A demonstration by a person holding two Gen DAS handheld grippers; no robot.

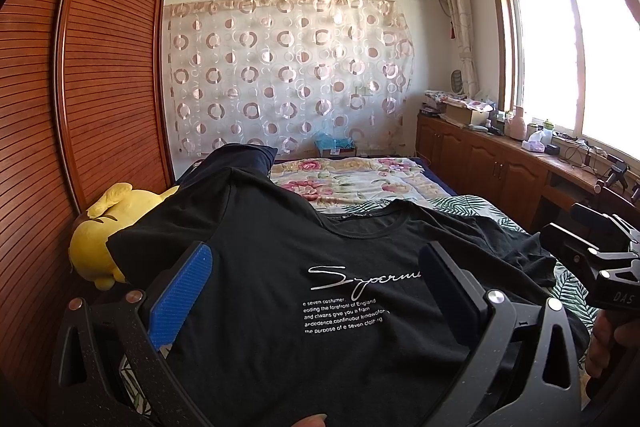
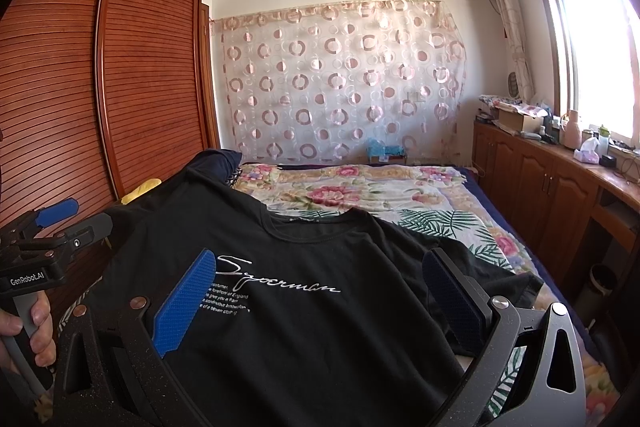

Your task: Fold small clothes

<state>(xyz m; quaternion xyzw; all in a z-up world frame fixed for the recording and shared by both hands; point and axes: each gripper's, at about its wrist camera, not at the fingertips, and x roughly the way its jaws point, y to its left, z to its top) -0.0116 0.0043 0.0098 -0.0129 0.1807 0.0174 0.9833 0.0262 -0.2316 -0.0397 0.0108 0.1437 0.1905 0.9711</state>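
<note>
A black T-shirt [image 1: 288,307] with white "Superman" script lies spread face up on the bed, collar toward the far wall; it also shows in the right wrist view [image 2: 304,307]. My left gripper [image 1: 316,291] is open and empty, its blue pads wide apart just above the shirt's chest print. My right gripper [image 2: 320,303] is open and empty too, over the shirt's chest. The right gripper's body shows at the right edge of the left wrist view [image 1: 592,259]; the left one shows at the left edge of the right wrist view [image 2: 48,243].
A floral bedspread [image 1: 360,179] covers the bed. A yellow plush toy [image 1: 104,231] lies at the left by the slatted wooden wardrobe [image 1: 80,87]. A dark pillow [image 1: 236,159] sits behind the shirt. A wooden cabinet [image 1: 500,163] with clutter runs under the window on the right.
</note>
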